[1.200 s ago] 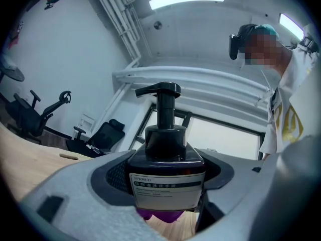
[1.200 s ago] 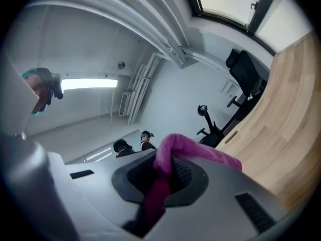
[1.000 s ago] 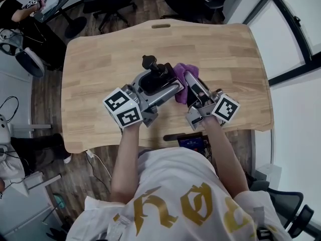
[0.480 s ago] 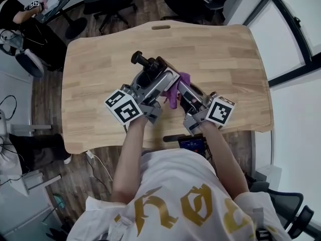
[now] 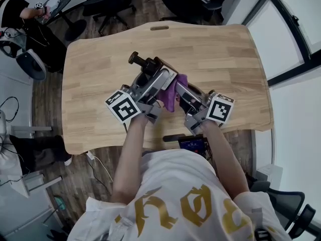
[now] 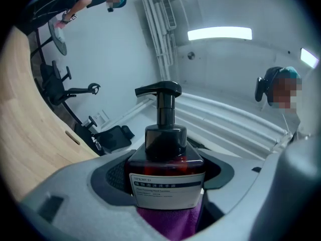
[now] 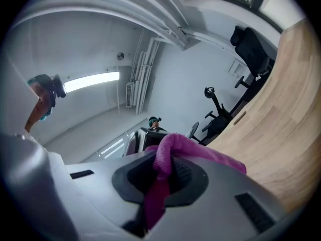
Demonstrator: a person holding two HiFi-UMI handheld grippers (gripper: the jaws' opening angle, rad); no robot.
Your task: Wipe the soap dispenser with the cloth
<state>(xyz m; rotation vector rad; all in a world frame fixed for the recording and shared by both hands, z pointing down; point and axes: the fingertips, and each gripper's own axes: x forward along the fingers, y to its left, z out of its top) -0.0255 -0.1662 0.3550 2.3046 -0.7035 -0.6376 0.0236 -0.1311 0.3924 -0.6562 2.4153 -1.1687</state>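
Note:
My left gripper [image 5: 159, 79] is shut on a dark amber soap dispenser [image 6: 167, 167] with a black pump head [image 5: 134, 57] and a white label; it is held off the wooden table [image 5: 100, 59], tilted away to the upper left. In the left gripper view the bottle fills the gap between the jaws, with purple cloth [image 6: 170, 224] just below its label. My right gripper [image 5: 180, 92] is shut on that purple cloth [image 5: 172, 92], which presses against the bottle's near side. The right gripper view shows the cloth [image 7: 173, 157] pinched between the pads and draped over one jaw.
Office chairs [image 5: 108, 1] stand beyond the far table edge. A person [image 5: 20, 11] sits at another desk at the upper left. A small dark device [image 5: 190, 143] lies below the table's near edge. Windows [image 5: 296, 29] run along the right.
Both grippers have shifted left and a little nearer to each other. The bottle tilted further, its pump head moving up-left, and the cloth now lies against the bottle's side.

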